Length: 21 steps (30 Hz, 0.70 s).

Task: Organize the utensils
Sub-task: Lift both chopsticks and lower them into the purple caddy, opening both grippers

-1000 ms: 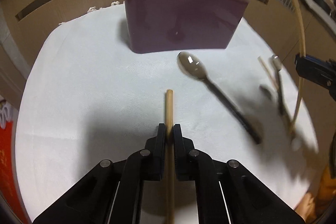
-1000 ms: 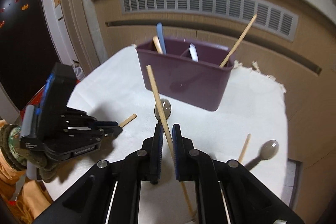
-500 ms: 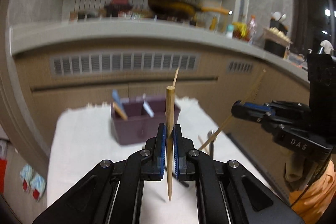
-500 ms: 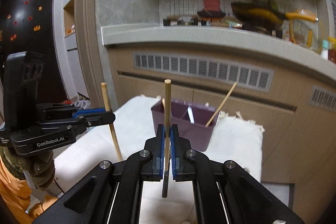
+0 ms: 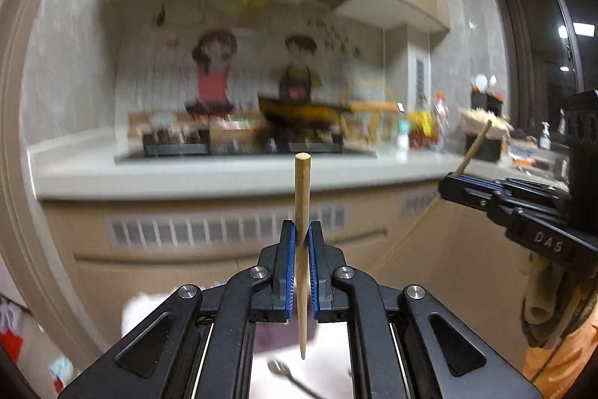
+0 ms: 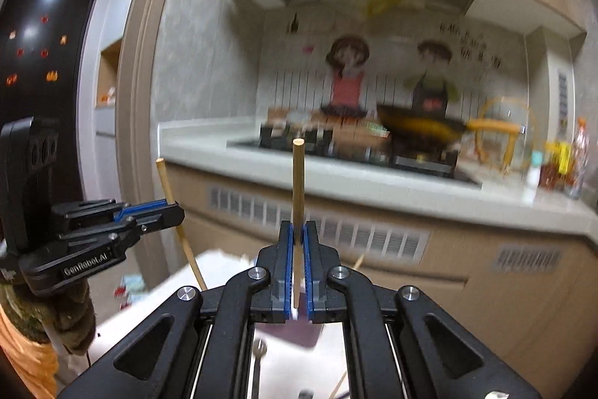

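Note:
My left gripper (image 5: 302,238) is shut on a wooden chopstick (image 5: 301,197) held upright, high above the table. My right gripper (image 6: 298,236) is shut on a second wooden chopstick (image 6: 298,189), also upright. Each gripper shows in the other's view: the right one (image 5: 454,180) with its chopstick (image 5: 474,146), the left one (image 6: 170,208) with its chopstick (image 6: 166,180). The purple utensil holder (image 6: 289,333) is a blurred patch low behind the right fingers. A fork (image 6: 258,350) lies on the white cloth below, also in the left wrist view (image 5: 280,369).
A kitchen counter (image 6: 373,182) with a stove and a yellow pan (image 6: 422,128) fills the background. Another chopstick (image 6: 342,384) lies on the cloth at the bottom. The white cloth's edge (image 6: 220,257) shows at lower left.
Both grippers have risen and tilted upward with their chopsticks. The table and purple holder have dropped to the bottom of both views; the kitchen wall now fills them.

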Available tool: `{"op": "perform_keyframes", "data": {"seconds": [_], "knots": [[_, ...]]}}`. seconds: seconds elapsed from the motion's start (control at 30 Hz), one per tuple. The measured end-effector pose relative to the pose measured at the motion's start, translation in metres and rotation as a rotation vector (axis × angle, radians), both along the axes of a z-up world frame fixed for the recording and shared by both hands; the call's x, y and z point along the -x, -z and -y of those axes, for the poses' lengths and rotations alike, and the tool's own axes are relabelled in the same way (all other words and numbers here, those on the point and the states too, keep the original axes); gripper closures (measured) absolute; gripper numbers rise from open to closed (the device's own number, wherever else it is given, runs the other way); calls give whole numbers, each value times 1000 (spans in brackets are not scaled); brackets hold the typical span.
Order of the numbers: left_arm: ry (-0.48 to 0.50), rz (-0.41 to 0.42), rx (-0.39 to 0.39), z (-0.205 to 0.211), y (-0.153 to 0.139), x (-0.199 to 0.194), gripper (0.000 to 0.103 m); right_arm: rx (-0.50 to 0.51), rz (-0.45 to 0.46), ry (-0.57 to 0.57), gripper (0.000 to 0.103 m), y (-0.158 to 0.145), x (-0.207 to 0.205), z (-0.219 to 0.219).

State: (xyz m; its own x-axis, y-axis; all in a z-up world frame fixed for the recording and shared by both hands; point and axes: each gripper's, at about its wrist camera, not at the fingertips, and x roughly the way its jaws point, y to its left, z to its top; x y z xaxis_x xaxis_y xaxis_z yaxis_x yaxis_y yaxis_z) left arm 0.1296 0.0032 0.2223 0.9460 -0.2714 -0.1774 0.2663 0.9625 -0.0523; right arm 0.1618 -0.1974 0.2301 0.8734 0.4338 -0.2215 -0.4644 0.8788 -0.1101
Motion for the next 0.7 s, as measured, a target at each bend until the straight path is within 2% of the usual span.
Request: {"op": "perform_keyframes", "data": {"seconds": [0.13,0.27,0.4,0.47,0.53,0.63,0.7], "knots": [[-24,61,-10,-5,-20,-22,96,-5,40,13,98,-22,-19,-7],[-57,70,-39,-5,-15,-59,96,11,5,14,98,-12,-54,-18],[-71,35,-32,-12,10,-102,96,39,-101,13,98,25,-103,-30],[-83,12,-3,-16,29,-124,96,51,-162,8,98,48,-126,-36],[-97,-36,19,-19,50,-149,96,62,-236,10,98,77,-153,-43],[-101,-112,24,-23,84,-179,96,74,-289,23,98,108,-175,-48],[-102,-154,20,-24,104,-194,96,80,-307,18,98,118,-182,-50]]}}
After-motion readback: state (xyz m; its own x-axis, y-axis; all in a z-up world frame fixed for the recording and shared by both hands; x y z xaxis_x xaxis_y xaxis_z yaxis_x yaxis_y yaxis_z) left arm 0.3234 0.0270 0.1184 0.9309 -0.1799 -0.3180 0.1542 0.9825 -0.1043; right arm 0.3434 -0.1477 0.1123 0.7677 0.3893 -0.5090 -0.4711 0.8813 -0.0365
